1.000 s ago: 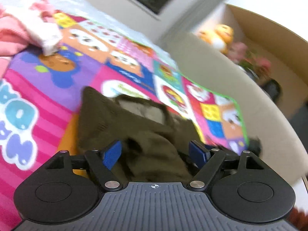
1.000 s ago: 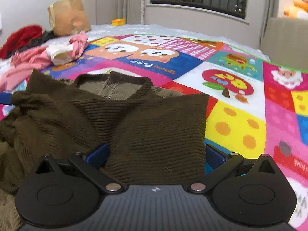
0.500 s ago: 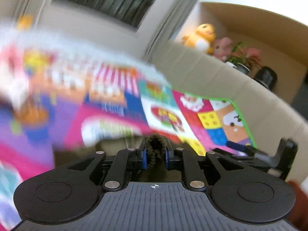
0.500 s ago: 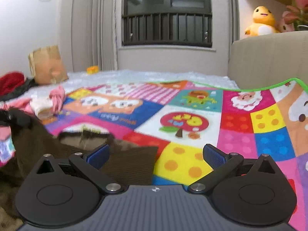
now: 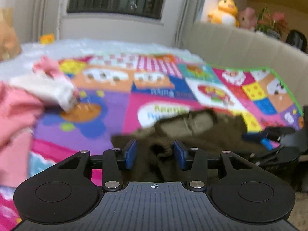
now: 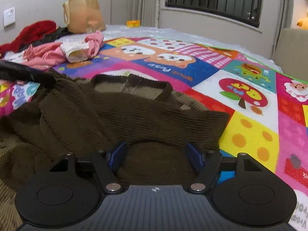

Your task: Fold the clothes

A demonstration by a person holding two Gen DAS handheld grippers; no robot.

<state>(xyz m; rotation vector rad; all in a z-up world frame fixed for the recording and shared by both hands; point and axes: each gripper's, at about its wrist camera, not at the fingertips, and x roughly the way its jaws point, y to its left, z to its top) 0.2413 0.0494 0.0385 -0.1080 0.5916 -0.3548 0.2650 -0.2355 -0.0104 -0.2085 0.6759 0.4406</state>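
A dark brown ribbed sweater (image 6: 119, 113) lies on the colourful play mat (image 6: 250, 127), collar facing away. In the left wrist view the sweater (image 5: 194, 129) lies just ahead and is blurred. My left gripper (image 5: 155, 152) is open, its blue pads either side of a bunched fold of the sweater without pinching it. My right gripper (image 6: 155, 155) is open over the sweater's near edge, fabric lying between its pads. The right gripper also shows at the right edge of the left wrist view (image 5: 269, 136).
A heap of pink and white clothes (image 6: 63, 52) lies at the mat's left, with red clothes (image 6: 28, 32) and a brown paper bag (image 6: 84, 13) behind. A beige sofa back (image 5: 240, 44) bounds the right side, with plush toys (image 5: 225, 9) on top.
My left gripper, shut on a sweater fold half a second ago, has opened and let it go. My right gripper has come down over the sweater's near edge and narrowed slightly.
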